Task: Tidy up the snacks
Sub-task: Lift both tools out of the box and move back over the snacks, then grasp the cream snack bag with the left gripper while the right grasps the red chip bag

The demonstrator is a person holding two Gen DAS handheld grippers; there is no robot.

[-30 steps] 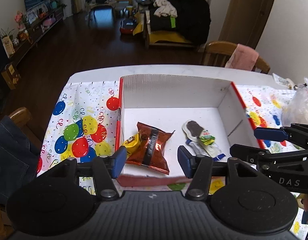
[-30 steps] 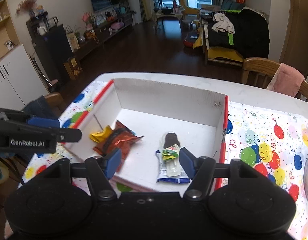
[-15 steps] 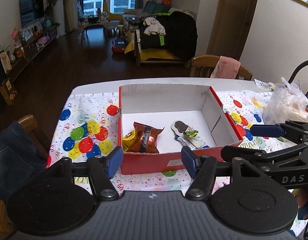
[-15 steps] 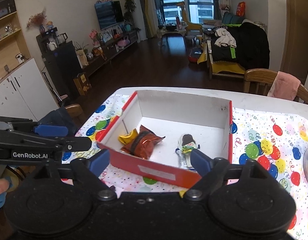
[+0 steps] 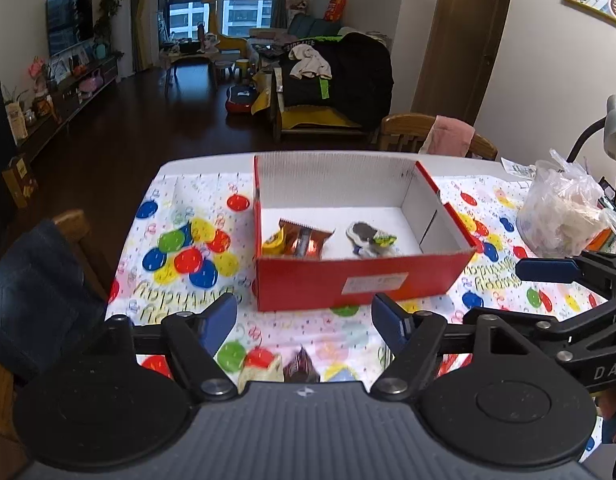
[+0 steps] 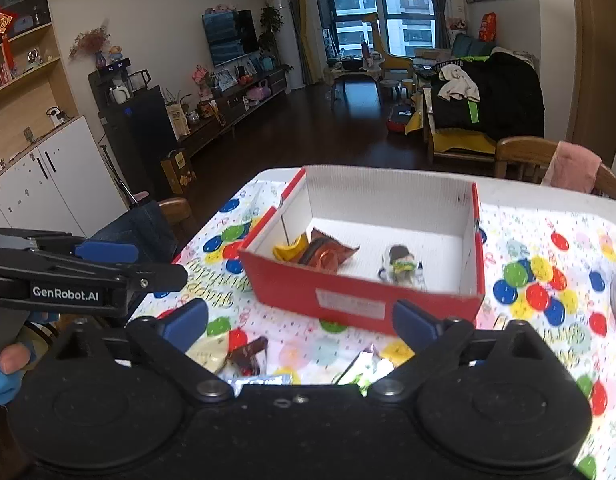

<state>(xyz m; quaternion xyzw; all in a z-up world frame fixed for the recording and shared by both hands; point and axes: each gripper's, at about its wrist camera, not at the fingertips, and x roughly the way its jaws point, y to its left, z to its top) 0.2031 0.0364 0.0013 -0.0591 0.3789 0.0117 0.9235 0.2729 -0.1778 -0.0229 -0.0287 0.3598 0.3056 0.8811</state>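
Both hand-held grippers have drawn back from the red box (image 5: 363, 280), jaws opening

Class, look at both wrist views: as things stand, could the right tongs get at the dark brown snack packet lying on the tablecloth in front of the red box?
Probably yes. The right tongs, jaws opening with nothing between them, hang just above the brown packet, which lies uncovered on the tablecloth, on the near side of the red box. Nothing stands in between.
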